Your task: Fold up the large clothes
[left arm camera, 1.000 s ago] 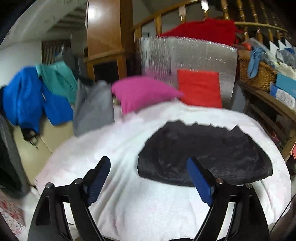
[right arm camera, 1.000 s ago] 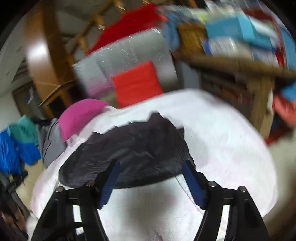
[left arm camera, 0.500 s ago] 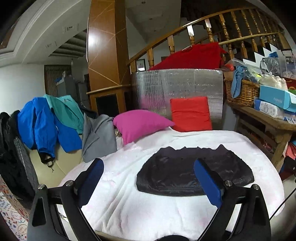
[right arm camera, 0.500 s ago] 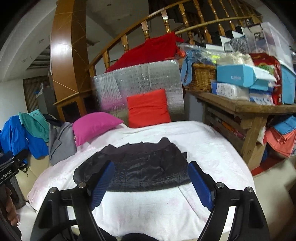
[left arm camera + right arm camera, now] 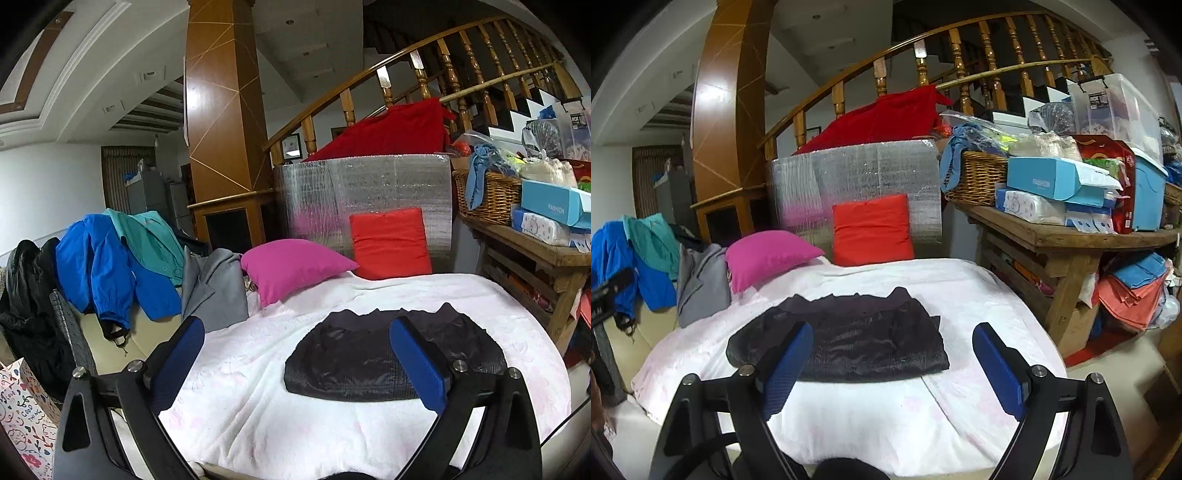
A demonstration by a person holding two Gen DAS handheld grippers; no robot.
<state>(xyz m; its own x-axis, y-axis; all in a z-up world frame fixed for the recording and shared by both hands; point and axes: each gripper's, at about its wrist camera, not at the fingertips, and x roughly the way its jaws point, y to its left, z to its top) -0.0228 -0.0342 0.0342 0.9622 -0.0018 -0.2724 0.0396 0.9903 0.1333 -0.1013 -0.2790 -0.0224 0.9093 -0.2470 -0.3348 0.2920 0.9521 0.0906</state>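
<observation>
Standing wide apart with nothing between them, the blue pads of the left hand-held gripper (image 5: 295, 354) frame the view from above the near edge of the bed; its jaws have just been opening. The right hand-held gripper (image 5: 892, 360) is likewise spread wide and holds nothing, its jaws also having just been opening.

Beyond both lies the white blanket (image 5: 258, 398) that covers the bed, faintly patterned in pink. On it, well clear of either gripper, rests the folded black garment (image 5: 354, 365), a flat, compact bundle with a shiny quilted face and a matte dark band along its far edge; in the right wrist view (image 5: 871, 339) it sits near the middle of the blanket.

Farther back, a magenta pillow (image 5: 291, 266) and a red cushion (image 5: 389, 242) lie at the head of the bed, the cushion leaning on a silver foil panel (image 5: 369, 184). To the left, a grey garment (image 5: 214, 288), a blue jacket (image 5: 99, 262) and a teal one (image 5: 151, 240) hang over a seat back. To the right stands a wooden surface (image 5: 1071, 236) with a wicker basket (image 5: 979, 177) and boxes. Behind everything runs a wooden stair railing (image 5: 406, 62) with a red cloth (image 5: 399, 133) draped against it.
</observation>
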